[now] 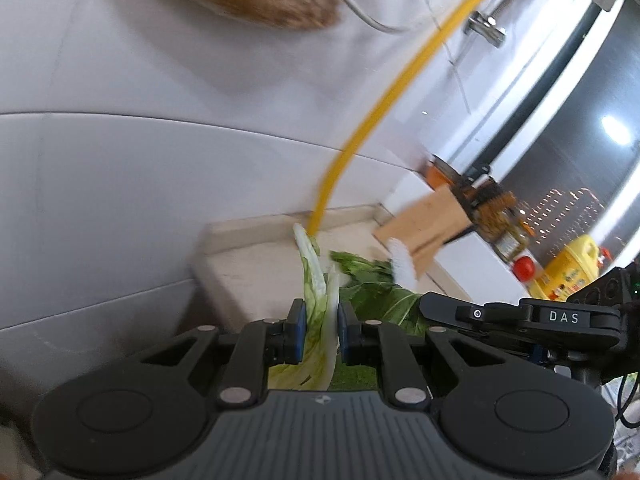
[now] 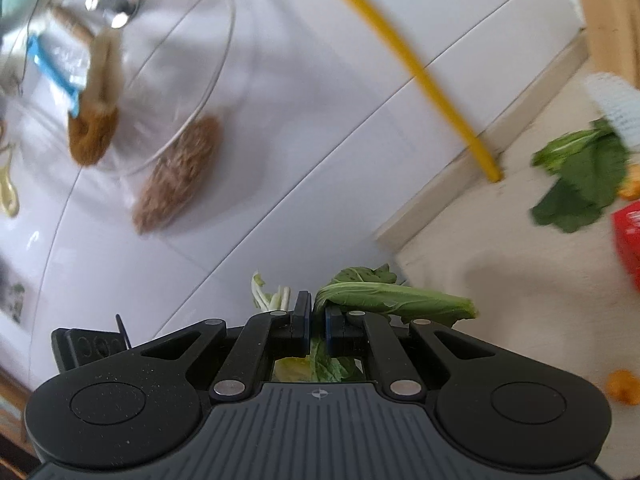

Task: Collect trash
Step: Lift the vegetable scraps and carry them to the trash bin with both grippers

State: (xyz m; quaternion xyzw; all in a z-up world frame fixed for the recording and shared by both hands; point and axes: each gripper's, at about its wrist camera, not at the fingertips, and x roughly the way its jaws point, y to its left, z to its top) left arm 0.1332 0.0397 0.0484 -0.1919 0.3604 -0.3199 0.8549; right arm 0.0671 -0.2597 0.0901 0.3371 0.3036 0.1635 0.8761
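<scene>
Cabbage scraps were what we had in both grippers. Our left gripper point(image 1: 322, 334) was clamped on a pale green-and-white cabbage leaf point(image 1: 318, 304), which stuck up between its blue pads point(image 1: 298, 330) and also hung down below them. Our right gripper point(image 2: 317, 326) was pinched tight on a darker green leafy piece point(image 2: 396, 302) that flopped off to the right of its jaws. Just past both, we could see the edge of the beige stone countertop point(image 2: 480, 264), where more dark green leaves point(image 2: 580, 184) were lying loose near a white mesh wrapper point(image 2: 612, 108) and a light wooden cutting board point(image 1: 424, 224). A yellow hose point(image 1: 384, 104) ran down the white tiled wall point(image 1: 160, 180) to the counter's back edge. Everything was pretty blurry, honestly.
</scene>
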